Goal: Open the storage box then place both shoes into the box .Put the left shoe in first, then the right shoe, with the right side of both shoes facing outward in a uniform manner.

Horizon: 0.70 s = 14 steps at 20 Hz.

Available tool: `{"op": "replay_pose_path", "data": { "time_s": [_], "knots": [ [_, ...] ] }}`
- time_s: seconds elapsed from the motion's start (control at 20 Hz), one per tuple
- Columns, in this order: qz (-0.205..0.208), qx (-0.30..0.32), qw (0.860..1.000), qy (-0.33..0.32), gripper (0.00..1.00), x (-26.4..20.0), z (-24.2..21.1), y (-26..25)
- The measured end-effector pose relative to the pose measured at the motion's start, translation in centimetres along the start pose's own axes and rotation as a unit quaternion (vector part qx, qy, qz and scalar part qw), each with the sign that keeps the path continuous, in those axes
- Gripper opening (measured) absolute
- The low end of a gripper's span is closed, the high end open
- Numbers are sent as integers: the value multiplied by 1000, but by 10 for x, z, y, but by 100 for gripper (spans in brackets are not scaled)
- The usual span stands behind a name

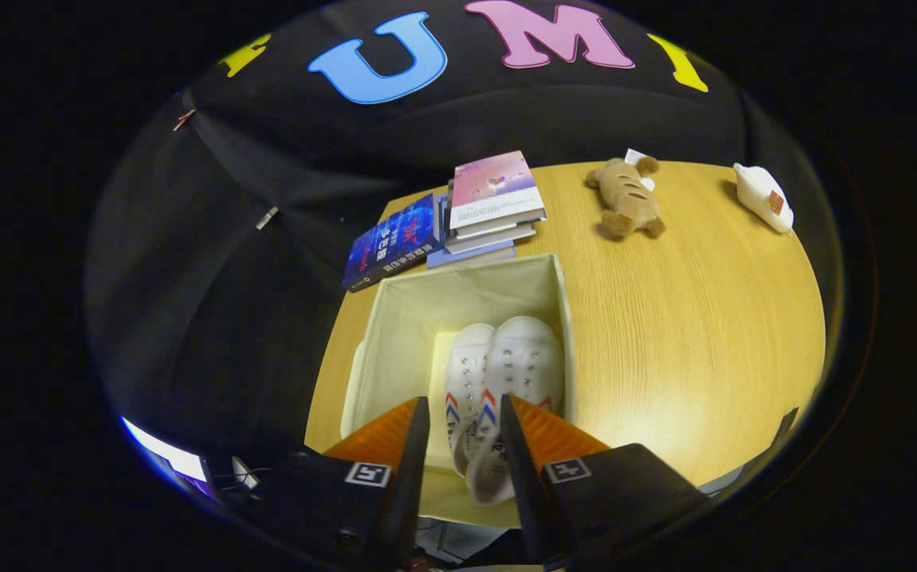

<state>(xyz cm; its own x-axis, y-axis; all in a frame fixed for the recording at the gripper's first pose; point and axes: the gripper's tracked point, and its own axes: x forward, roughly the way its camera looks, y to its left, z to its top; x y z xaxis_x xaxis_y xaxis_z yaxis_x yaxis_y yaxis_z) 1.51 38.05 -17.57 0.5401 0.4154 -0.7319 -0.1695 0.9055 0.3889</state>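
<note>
A: Hovering above the storage box (pixel 395 318), the claw (pixel 465 433) stands parted, gripping nothing; both shoes (pixel 506 373) lie side by side just beyond its fingers.

B: Lift straight up, I'd say, so neither shoe gets nudged.

A: Their heels hide behind the fingers; which side faces outward, I cannot tell.
</note>
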Motion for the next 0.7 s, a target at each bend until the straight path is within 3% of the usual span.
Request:
{"op": "replay_pose_path", "data": {
  "time_s": [0.1, 0.15, 0.45, 0.7],
  "knots": [
    [0, -22, 1000, -14, 90, -13, 8, -3],
    [-2, -29, 999, -24, 95, -19, 13, -8],
    [-22, -64, 991, -118, 99, -88, 63, -49],
    [-35, -101, 966, -233, 98, -165, 121, -84]
  ]
}}
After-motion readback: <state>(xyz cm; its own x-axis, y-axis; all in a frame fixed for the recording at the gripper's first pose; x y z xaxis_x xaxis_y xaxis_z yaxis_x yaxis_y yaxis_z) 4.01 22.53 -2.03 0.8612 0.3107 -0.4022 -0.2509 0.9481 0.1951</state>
